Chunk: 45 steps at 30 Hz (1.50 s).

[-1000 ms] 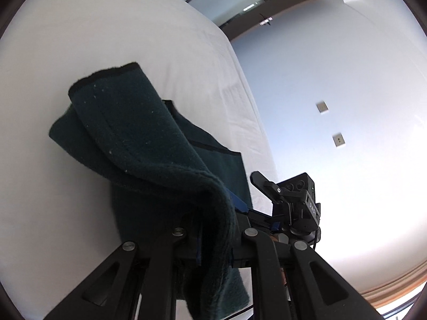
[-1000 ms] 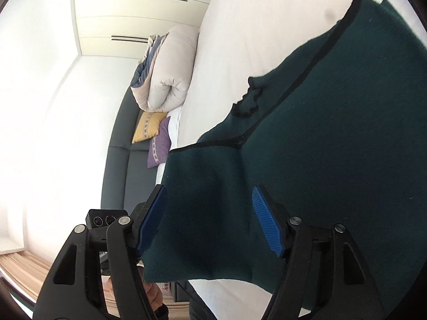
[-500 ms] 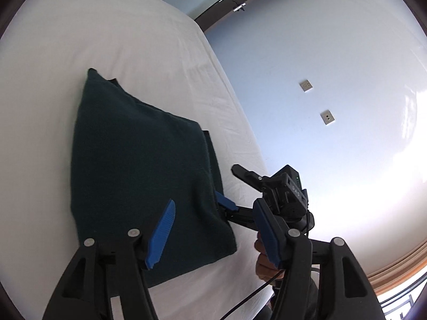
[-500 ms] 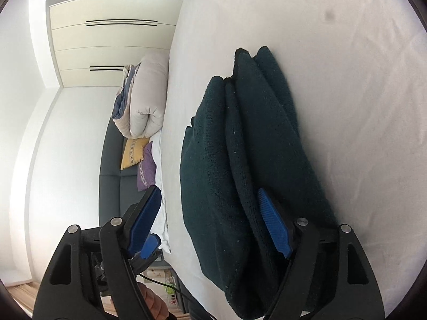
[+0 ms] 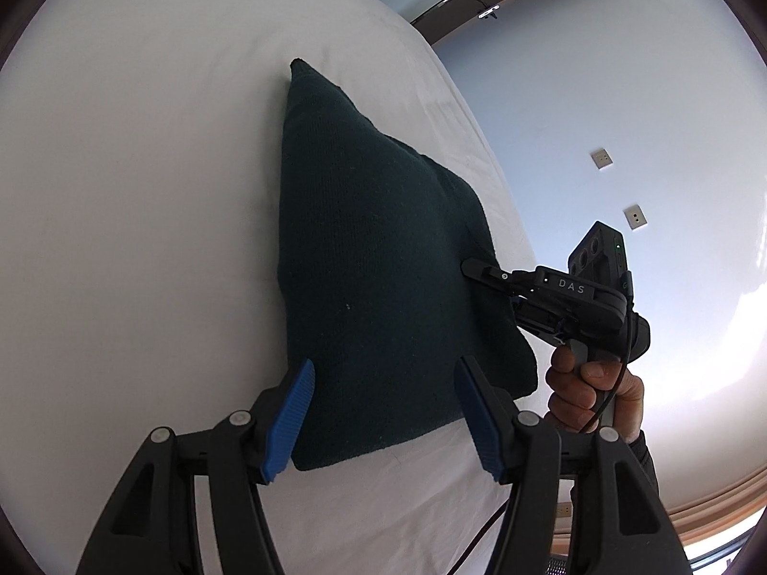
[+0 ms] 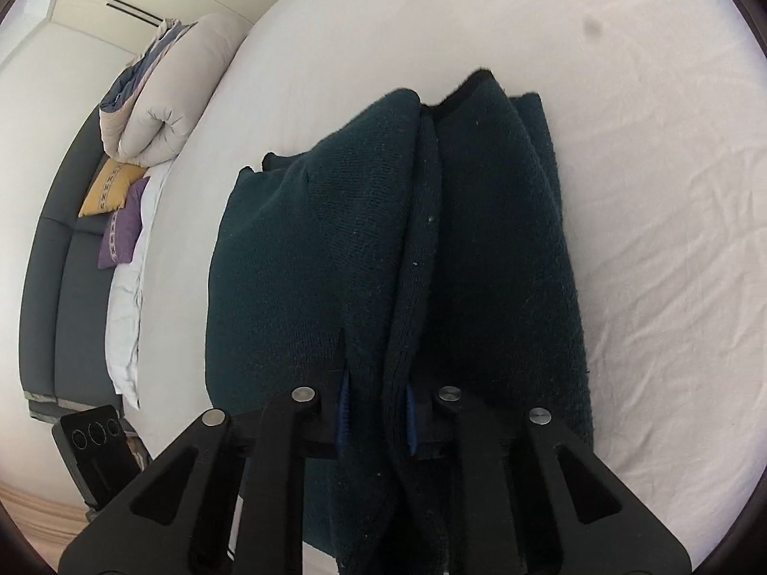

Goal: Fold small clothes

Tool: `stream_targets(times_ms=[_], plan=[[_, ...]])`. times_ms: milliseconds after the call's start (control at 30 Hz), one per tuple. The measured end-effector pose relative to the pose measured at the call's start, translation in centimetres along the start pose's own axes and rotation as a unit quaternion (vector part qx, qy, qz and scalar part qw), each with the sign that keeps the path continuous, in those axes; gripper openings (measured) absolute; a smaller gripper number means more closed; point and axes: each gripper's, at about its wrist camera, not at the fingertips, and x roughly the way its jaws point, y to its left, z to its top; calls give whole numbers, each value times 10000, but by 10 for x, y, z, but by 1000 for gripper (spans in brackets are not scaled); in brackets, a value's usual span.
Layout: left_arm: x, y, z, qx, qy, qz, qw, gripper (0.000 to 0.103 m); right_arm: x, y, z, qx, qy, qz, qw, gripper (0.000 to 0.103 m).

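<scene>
A dark green knitted garment point(image 5: 378, 263) lies folded in layers on the white bed sheet point(image 5: 134, 220). My left gripper point(image 5: 383, 412) is open, its blue pads on either side of the garment's near edge, holding nothing. My right gripper point(image 6: 374, 412) is shut on the garment's folded layers point(image 6: 422, 249), which bulge between its fingers. In the left wrist view the right gripper point(image 5: 484, 270) reaches in from the right and clamps the garment's right edge, held by a hand point(image 5: 589, 383).
The bed's right edge point(image 5: 484, 158) runs beside a pale blue wall. In the right wrist view a rolled duvet point(image 6: 168, 96), a yellow cushion point(image 6: 110, 187) and a purple cushion point(image 6: 122, 235) sit on a grey sofa point(image 6: 67, 287) at the left.
My left gripper let go of the garment, opened and drew back. The garment dropped into a folded stack. My right gripper, open before, has shut on the folded layers.
</scene>
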Motion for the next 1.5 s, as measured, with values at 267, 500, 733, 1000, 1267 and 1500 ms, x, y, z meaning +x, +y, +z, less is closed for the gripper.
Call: stream_targets(times_ms=[267, 500, 733, 1000, 1267, 1500], plan=[[3, -2, 6, 229, 52, 27, 9997, 63, -63, -29, 0, 125, -289, -75, 9995, 13], [-2, 0, 4, 432, 105, 202, 9988, 64, -59, -65, -7, 481, -340, 128, 9982, 13], [6, -16, 7, 1010, -35, 806, 9916, 64, -48, -89, -9, 632, -298, 403, 9967, 14], [38, -44, -2, 2004, -137, 1858, 9618, 65, -95, -57, -52, 272, -633, -23, 9976, 22], [60, -45, -10, 2333, 85, 2337, 9439, 71, -93, -81, -79, 181, -525, -832, 9950, 22], [62, -45, -11, 2343, 106, 2384, 9424, 72, -103, -86, -86, 113, -726, -1015, 9921, 22]])
